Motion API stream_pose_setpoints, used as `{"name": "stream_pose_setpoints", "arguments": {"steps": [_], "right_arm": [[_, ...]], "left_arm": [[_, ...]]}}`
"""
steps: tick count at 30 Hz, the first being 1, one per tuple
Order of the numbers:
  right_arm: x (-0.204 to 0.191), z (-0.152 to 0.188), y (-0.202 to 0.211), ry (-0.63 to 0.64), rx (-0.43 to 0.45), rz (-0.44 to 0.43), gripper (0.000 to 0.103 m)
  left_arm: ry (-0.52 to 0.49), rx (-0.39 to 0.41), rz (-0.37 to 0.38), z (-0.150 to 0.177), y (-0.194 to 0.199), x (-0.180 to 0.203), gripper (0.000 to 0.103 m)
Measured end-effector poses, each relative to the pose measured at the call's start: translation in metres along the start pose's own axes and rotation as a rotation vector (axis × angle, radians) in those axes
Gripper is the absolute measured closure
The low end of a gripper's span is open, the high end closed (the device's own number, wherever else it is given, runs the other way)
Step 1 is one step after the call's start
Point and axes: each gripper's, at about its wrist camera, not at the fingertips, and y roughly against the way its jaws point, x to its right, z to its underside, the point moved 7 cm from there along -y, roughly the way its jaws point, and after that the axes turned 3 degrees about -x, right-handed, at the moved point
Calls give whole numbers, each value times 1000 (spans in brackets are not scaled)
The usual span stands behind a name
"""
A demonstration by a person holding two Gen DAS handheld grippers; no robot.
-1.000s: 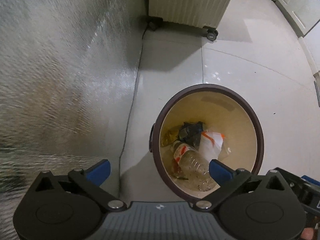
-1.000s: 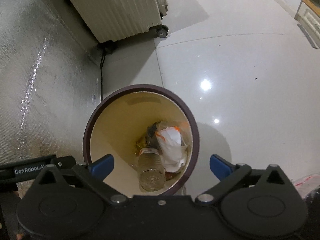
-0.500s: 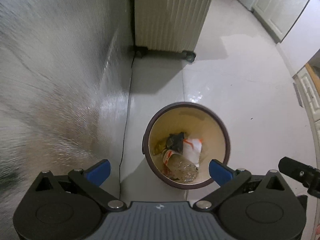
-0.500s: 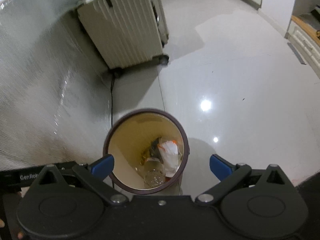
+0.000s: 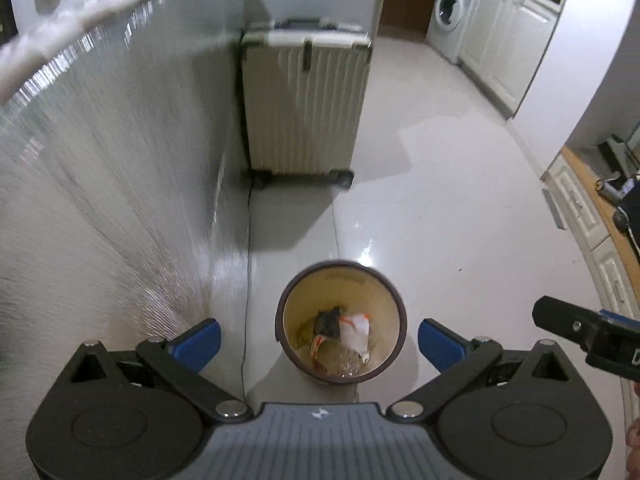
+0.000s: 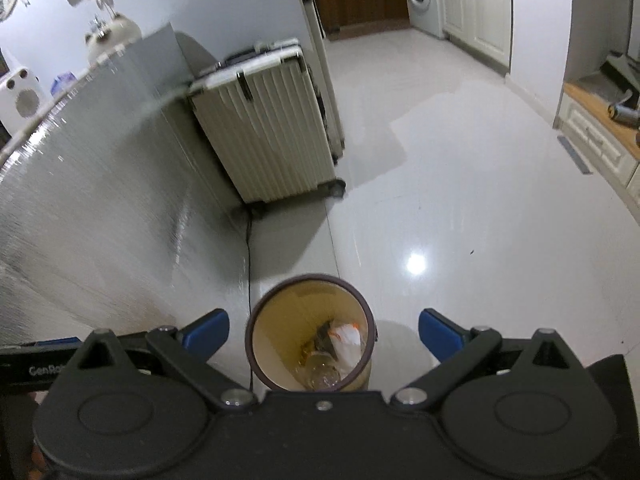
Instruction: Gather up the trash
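Note:
A round trash bin [image 5: 290,298] with a dark brown rim and cream inside stands on the floor below both grippers; it also shows in the right wrist view [image 6: 256,320]. Inside lie a clear plastic bottle [image 5: 340,358], a white crumpled wrapper [image 5: 354,330] and dark scraps. My left gripper [image 5: 318,338] is open and empty, high above the bin. My right gripper [image 6: 324,330] is open and empty, also high above it. The right gripper's body shows at the right edge of the left wrist view [image 5: 580,330].
A cream ribbed suitcase [image 5: 306,108] stands on wheels behind the bin. A silver textured wall panel [image 5: 112,184] runs along the left, with a thin cable [image 5: 249,248] on the floor. A washing machine [image 5: 448,10] and white cabinets [image 5: 508,44] stand far right.
Both grippers have risen well above the bin, which now looks much smaller. Both stay open and empty. The suitcase and room have come fully into view.

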Motion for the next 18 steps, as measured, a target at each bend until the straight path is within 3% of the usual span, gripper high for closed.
{"name": "stream_pose_setpoints", "arguments": {"steps": [8,12,18], "right_arm": [[-9,-10,79,4,99,-21,1],[-15,-8,106,8,132,-16,1],[-31,-4,139,25,162,-11,1]], "left_arm": [[-33,95,4,5,79,6,0],[-48,135,23,11,116,5,0],[-68,181,-11,19,158,-4,0]]}}
